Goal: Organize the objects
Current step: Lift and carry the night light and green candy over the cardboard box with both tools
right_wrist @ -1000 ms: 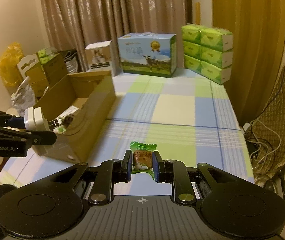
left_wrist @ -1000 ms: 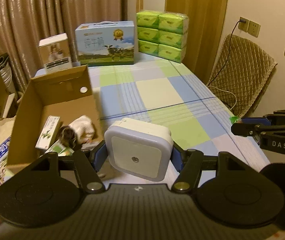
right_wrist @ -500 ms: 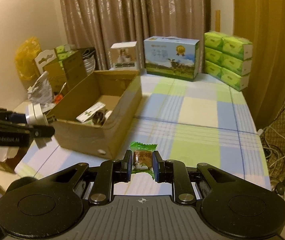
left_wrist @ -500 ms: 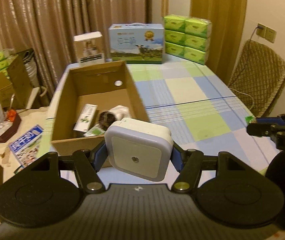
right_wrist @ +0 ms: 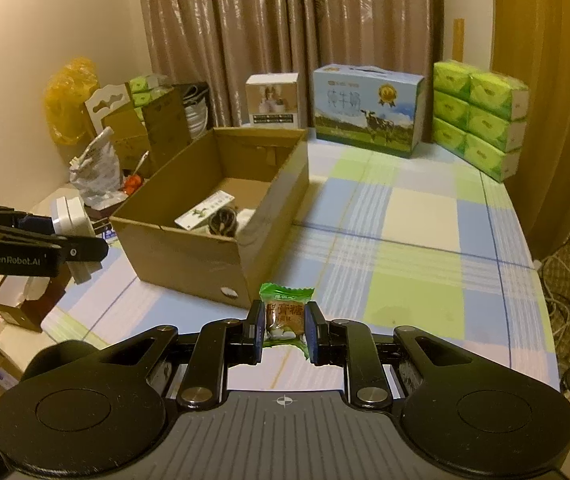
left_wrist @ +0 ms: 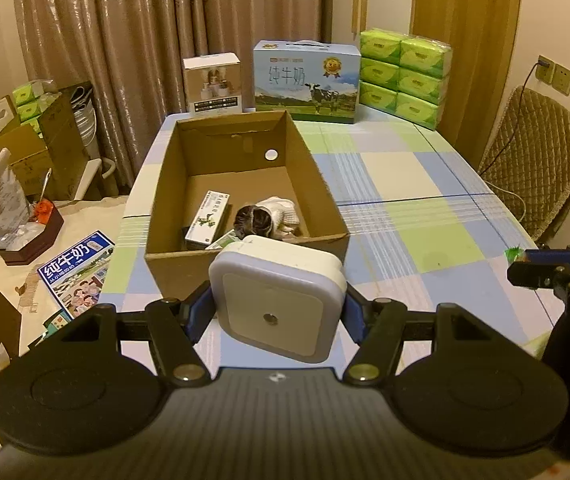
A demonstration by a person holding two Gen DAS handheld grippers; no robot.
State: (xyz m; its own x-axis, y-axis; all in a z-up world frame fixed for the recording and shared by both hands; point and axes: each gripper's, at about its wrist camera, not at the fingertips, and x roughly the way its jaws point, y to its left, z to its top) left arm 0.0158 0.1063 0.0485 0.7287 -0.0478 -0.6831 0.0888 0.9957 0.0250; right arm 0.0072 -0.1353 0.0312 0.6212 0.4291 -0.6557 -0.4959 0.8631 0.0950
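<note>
My left gripper is shut on a white square plug-in night light, held just in front of the near wall of an open cardboard box. Inside the box lie a small green-and-white carton, a dark round item and a white cloth bundle. My right gripper is shut on a green-wrapped candy, above the checked tablecloth to the right of the box. In the right wrist view the left gripper with the night light hangs left of the box.
At the table's far end stand a blue milk carton case, a small white box and stacked green tissue packs. A quilted chair stands on the right. Boxes, bags and a leaflet clutter the left side.
Both grippers have swung leftward, so the cardboard box now sits centred ahead of the left gripper and closer to the right one. Both grips are unchanged.
</note>
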